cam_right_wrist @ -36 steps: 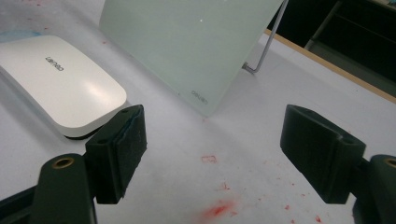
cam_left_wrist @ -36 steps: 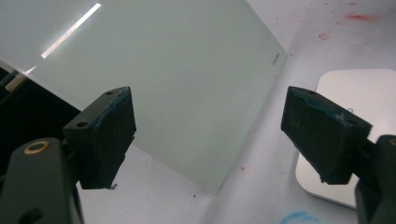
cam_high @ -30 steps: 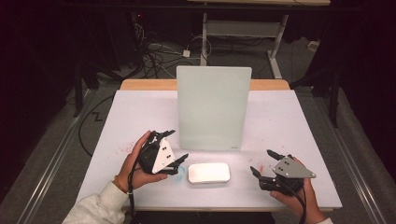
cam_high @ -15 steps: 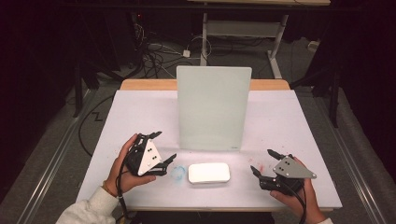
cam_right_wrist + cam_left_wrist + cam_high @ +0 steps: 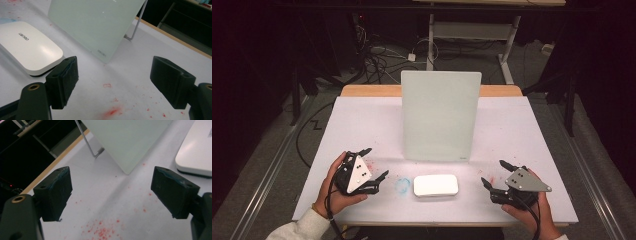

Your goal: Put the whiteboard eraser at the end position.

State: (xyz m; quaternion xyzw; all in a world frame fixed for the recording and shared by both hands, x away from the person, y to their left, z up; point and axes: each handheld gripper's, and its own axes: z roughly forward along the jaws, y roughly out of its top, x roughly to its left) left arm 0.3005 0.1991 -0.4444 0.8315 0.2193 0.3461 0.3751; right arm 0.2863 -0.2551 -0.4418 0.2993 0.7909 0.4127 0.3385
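White eraser block (image 5: 435, 185): flat rounded rectangle, glossy white top over a dark base, lying flat near the table's front edge, long side parallel to that edge. Small grey lettering is seen on its top (image 5: 23, 37). It is positioned just in front of the upright frosted glass board (image 5: 440, 115), apart from it. The board is propped on a thin metal leg (image 5: 135, 23), leaning back slightly.
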